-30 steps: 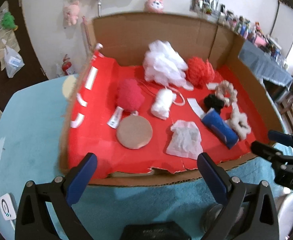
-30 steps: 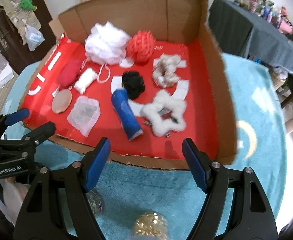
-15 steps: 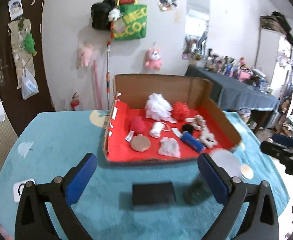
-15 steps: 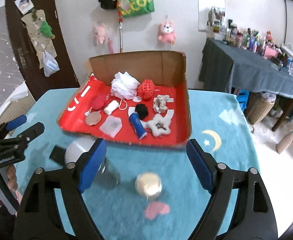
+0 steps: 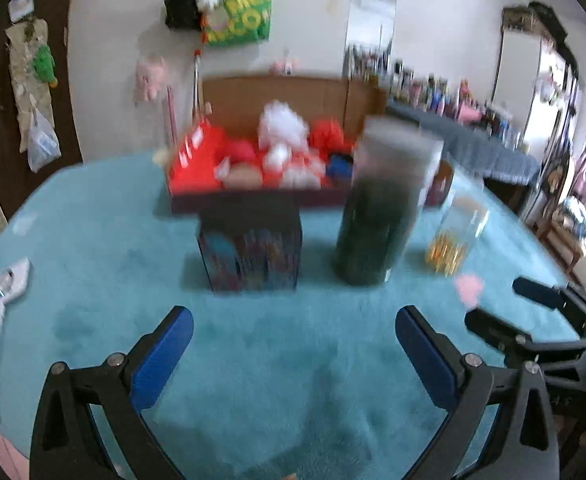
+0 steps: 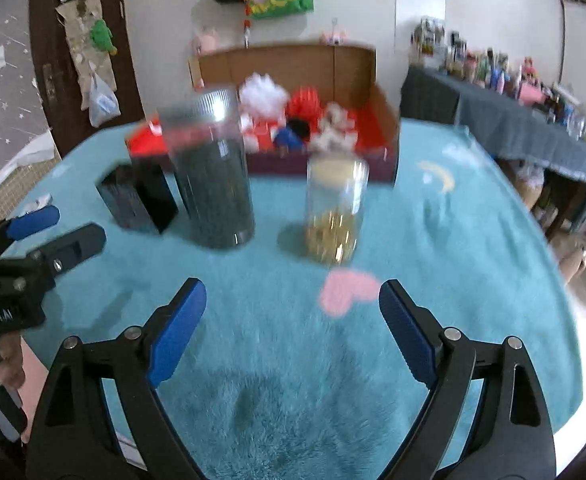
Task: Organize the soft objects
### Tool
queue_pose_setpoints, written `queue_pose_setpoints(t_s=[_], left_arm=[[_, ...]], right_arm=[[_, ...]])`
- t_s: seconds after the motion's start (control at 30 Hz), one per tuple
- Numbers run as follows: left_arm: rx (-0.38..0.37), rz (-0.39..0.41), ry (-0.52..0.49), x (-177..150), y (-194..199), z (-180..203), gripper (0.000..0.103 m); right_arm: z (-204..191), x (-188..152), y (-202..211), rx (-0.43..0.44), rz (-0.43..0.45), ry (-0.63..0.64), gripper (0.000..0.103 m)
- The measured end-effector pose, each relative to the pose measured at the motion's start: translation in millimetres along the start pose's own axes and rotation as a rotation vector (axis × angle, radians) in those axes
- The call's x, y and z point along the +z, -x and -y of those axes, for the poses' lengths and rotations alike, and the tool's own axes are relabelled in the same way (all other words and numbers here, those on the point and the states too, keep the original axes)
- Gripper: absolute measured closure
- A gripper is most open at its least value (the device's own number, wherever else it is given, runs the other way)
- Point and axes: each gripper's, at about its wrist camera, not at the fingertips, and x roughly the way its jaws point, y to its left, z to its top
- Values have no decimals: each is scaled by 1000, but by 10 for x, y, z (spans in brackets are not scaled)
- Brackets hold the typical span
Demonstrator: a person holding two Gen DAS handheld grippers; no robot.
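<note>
Teal rug (image 6: 473, 240) | soft-objects box (image 6: 385, 120) — far beyond claws | left claw (image 5: 293, 344), right claw (image 6: 293, 320) — released, empty

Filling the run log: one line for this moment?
left claw open, empty | right claw open, empty, just widened | soft items in cardboard box

Your L wrist cam sits low over the rug (image 5: 93, 208), angled down, facing the box (image 5: 253, 196) w/ the wall behind; box well off. R wrist cam: same heading, set to the right. Both share box, dark jar (image 5: 377, 216), gold jar (image 6: 335, 208), black box (image 6: 141, 196); each catches the other gripper at its edge.
</note>
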Motion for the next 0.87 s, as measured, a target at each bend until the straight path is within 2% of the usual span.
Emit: queue_pose_setpoints(t_s=[0.2,0.33,0.87], left_arm=[[47,-102,19,-241,-280,-26,0],[93,-92,5,-271,-318,3,0],[101,-77,22,-278,-324,-7,0]], right_arm=[[106,-227,-329,-52,-72,-58,14],[92,-274,-336,-88,-44,-44,14],[107,-311,-339,-95,-23,-54,13]])
